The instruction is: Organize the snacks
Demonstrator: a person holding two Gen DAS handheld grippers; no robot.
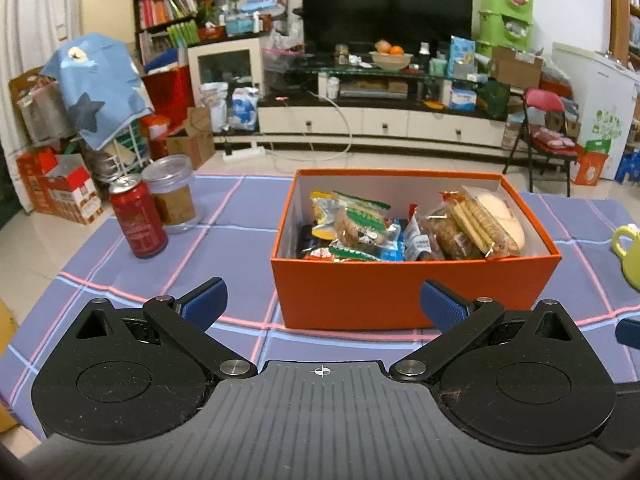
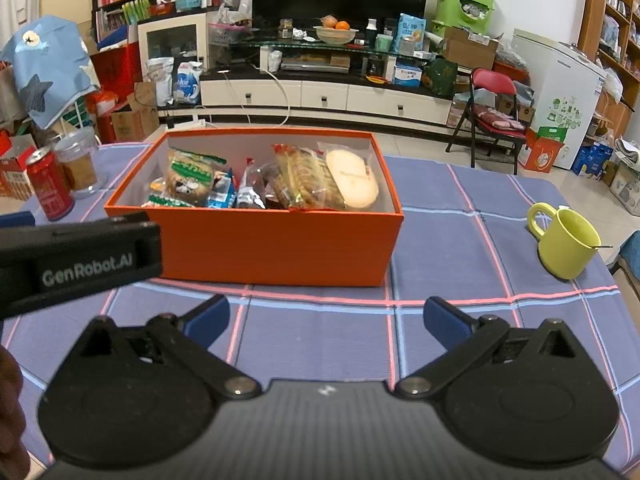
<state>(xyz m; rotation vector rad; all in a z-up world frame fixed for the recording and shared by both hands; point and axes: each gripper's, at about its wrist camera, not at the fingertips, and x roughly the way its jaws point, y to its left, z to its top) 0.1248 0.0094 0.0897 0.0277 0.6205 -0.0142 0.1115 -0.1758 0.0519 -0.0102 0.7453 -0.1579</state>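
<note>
An orange box (image 1: 400,292) stands on the blue checked tablecloth and also shows in the right wrist view (image 2: 272,244). It holds several wrapped snacks: a green-labelled cake (image 1: 356,224), a biscuit pack (image 1: 472,224) and a pale round bread (image 2: 352,178). My left gripper (image 1: 322,306) is open and empty, just in front of the box's near wall. My right gripper (image 2: 326,322) is open and empty, over the cloth in front of the box. The left gripper's black body (image 2: 80,260) shows at the left of the right wrist view.
A red can (image 1: 138,220) and a clear lidded jar (image 1: 172,194) stand left of the box. A yellow-green mug (image 2: 566,240) with a spoon stands to the right. Beyond the table are a TV stand, a red folding chair (image 2: 492,114) and cluttered boxes.
</note>
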